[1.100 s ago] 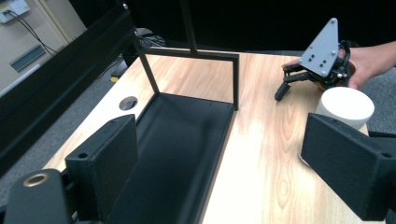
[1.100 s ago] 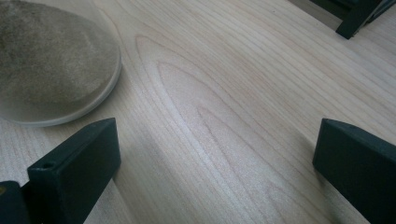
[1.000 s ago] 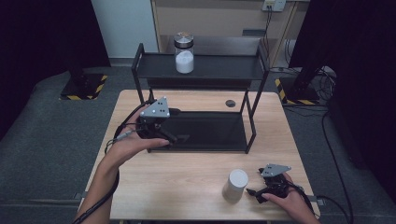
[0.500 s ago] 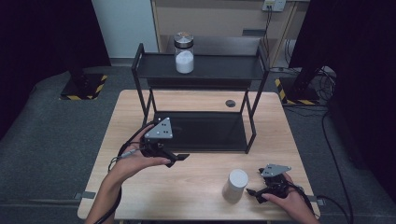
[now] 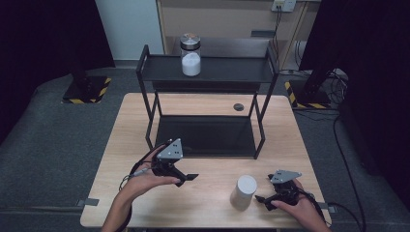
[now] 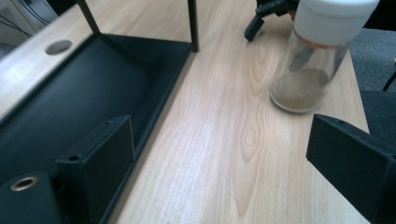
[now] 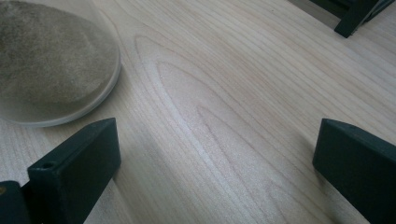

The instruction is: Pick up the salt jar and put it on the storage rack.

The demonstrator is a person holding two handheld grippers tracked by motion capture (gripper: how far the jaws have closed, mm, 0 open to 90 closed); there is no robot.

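Glass jar with white lid and brownish powder (image 5: pixel 242 191) stands upright on the light wooden table (image 5: pixel 212 203), near its front edge, untouched. Right gripper (image 5: pixel 263 200) sits just beside it, jaws spread, nothing between them. Left gripper (image 5: pixel 188 179) hovers low in front of the black two-tier metal rack (image 5: pixel 261 72); its jaws have just been opening and hold nothing. A second glass jar with white powder (image 5: pixel 190 54) is already on the top tier. Judgement: one jar shelved, this one still to be picked up and placed.

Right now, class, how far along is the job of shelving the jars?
Done: one jar of white powder stands on the rack's top shelf. In hand: nothing; the left tool is open, its jaws just widening. Left: the white-lidded jar stands on the table beside the open right tool.
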